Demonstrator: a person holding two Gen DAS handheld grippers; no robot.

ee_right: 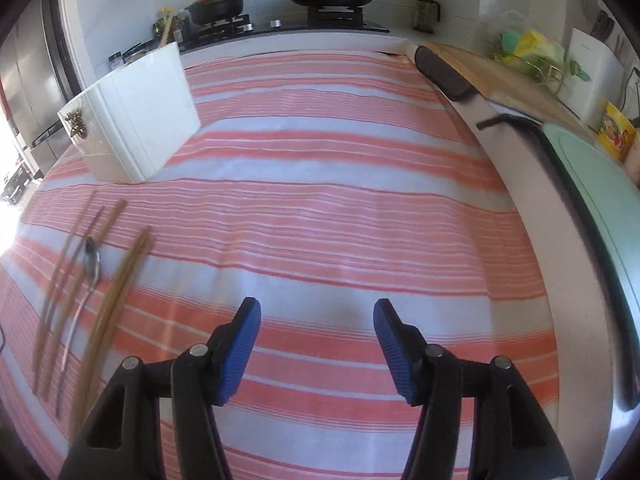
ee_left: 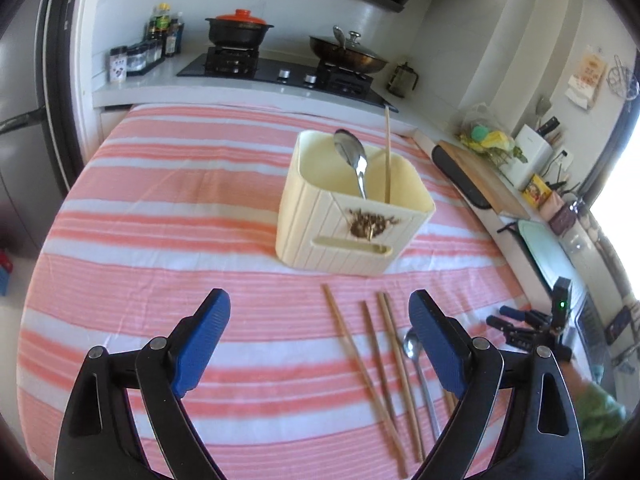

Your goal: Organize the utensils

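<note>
A cream utensil holder (ee_left: pixel 352 216) stands on the striped cloth with a metal spoon (ee_left: pixel 354 158) and one wooden chopstick (ee_left: pixel 387 156) upright in it. It shows at the left in the right wrist view (ee_right: pixel 136 120). Several wooden chopsticks (ee_left: pixel 372 376) and a second spoon (ee_left: pixel 418 376) lie on the cloth in front of it, also at the left of the right wrist view (ee_right: pixel 108 308), spoon (ee_right: pixel 86 280). My left gripper (ee_left: pixel 320 320) is open and empty, just left of the loose utensils. My right gripper (ee_right: pixel 316 320) is open and empty, right of them.
Pink and white striped cloth (ee_left: pixel 160 220) covers the table. Behind it a stove with a black pot (ee_left: pixel 238 30) and a wok (ee_left: pixel 348 54). A wooden cutting board (ee_right: pixel 512 80) and a mint tray (ee_right: pixel 600 184) lie along the right edge.
</note>
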